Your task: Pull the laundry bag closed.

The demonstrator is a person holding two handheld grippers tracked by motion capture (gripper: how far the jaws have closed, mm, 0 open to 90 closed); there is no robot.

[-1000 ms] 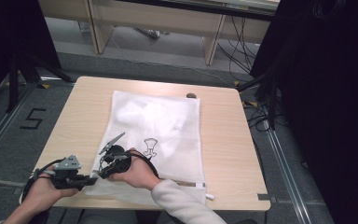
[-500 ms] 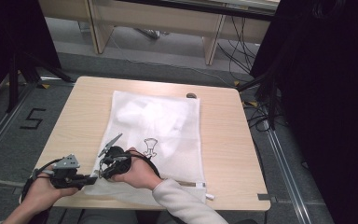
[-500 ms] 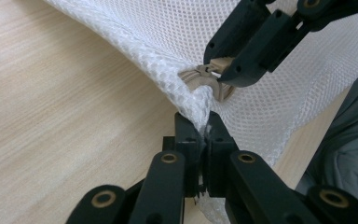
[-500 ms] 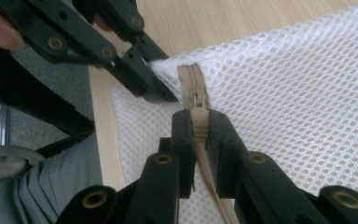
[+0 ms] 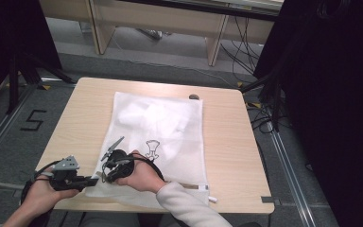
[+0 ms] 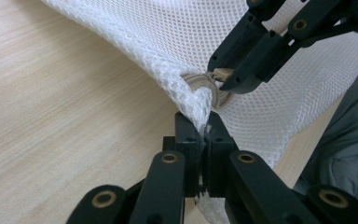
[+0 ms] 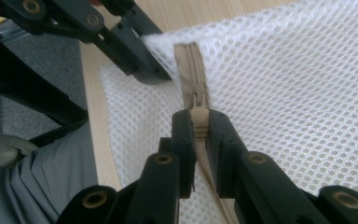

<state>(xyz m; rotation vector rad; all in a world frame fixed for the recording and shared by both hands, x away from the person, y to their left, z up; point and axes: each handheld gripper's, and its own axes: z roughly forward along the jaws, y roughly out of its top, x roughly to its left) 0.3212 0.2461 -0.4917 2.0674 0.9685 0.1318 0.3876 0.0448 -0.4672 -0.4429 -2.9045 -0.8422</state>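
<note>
A white mesh laundry bag (image 5: pixel 158 142) lies flat on the light wooden surface (image 5: pixel 231 156), its zipped edge toward the person. The left hand-held gripper (image 6: pixel 204 133) pinches the bag's near-left corner, jaws closed tight on the mesh. Just beside it, the right hand-held gripper (image 7: pixel 199 122) clamps the beige zipper pull (image 7: pixel 198 116) at the end of the beige zipper (image 7: pixel 192 65).
</note>
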